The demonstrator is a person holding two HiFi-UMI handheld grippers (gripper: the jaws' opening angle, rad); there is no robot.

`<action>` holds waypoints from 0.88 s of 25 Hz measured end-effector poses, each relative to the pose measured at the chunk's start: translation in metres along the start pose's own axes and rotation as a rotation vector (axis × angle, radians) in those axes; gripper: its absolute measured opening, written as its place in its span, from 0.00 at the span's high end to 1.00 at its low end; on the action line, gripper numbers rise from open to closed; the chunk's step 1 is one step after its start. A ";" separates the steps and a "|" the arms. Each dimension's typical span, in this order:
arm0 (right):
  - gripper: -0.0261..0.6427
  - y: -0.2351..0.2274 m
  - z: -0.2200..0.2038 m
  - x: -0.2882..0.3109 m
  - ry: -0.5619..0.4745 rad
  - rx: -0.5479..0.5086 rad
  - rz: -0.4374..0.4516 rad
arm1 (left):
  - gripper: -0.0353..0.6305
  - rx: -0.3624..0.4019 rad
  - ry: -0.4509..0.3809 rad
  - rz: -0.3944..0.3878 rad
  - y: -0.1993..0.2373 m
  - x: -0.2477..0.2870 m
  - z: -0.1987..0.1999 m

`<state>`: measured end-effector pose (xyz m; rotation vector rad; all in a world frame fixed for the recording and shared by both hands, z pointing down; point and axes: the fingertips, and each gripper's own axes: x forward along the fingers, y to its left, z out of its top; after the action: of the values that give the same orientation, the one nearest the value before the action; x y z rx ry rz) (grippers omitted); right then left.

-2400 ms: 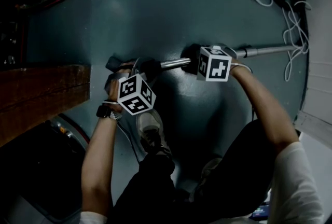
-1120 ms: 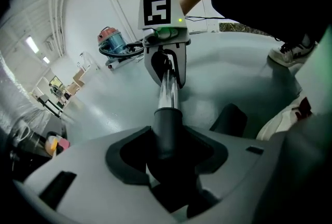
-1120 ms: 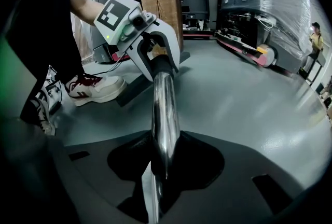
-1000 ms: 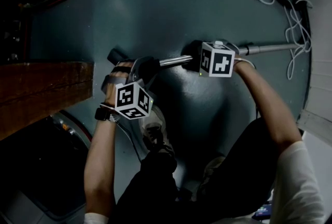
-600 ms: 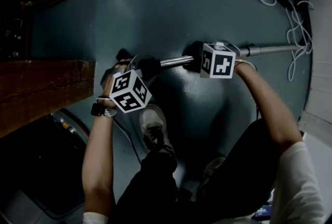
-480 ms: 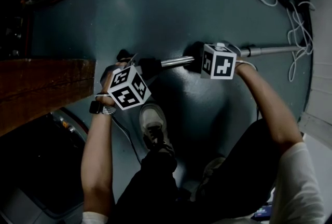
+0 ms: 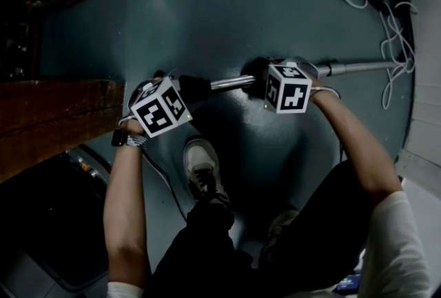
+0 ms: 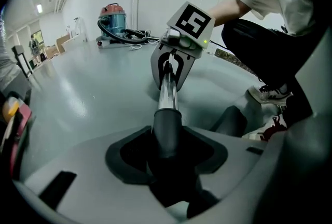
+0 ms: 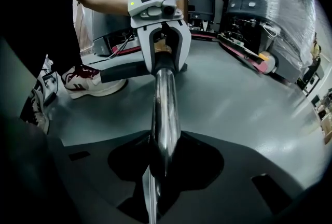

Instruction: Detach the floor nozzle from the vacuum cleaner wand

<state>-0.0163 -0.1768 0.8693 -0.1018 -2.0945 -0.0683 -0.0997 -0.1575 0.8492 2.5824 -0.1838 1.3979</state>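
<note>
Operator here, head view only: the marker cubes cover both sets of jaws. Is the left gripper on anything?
Observer: Yes. The left gripper is clamped on the dark grey plastic collar that the shiny metal wand tube runs into.
Operator: And the right one?
Observer: The right gripper is clamped on the bare tube, with a stretch of tube between it and the collar.
Operator: Is the cleaner's body anywhere near?
Observer: A blue canister vacuum cleaner with a red top stands far behind the right gripper, with a black hose beside it. I cannot tell whether it connects to this tube.
</note>
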 end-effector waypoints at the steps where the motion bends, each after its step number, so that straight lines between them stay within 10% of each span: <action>1: 0.75 0.001 -0.001 0.000 -0.002 0.005 0.008 | 0.67 0.014 0.000 0.019 0.000 -0.001 0.001; 17: 0.75 0.006 -0.006 0.003 -0.006 0.058 0.086 | 0.67 0.294 0.099 0.308 0.004 -0.010 -0.008; 22: 0.75 0.003 -0.020 0.007 0.023 0.077 0.084 | 0.67 0.173 0.110 0.338 0.006 -0.031 -0.052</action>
<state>-0.0027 -0.1754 0.8857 -0.1418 -2.0645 0.0618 -0.1603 -0.1512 0.8513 2.6957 -0.5251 1.7347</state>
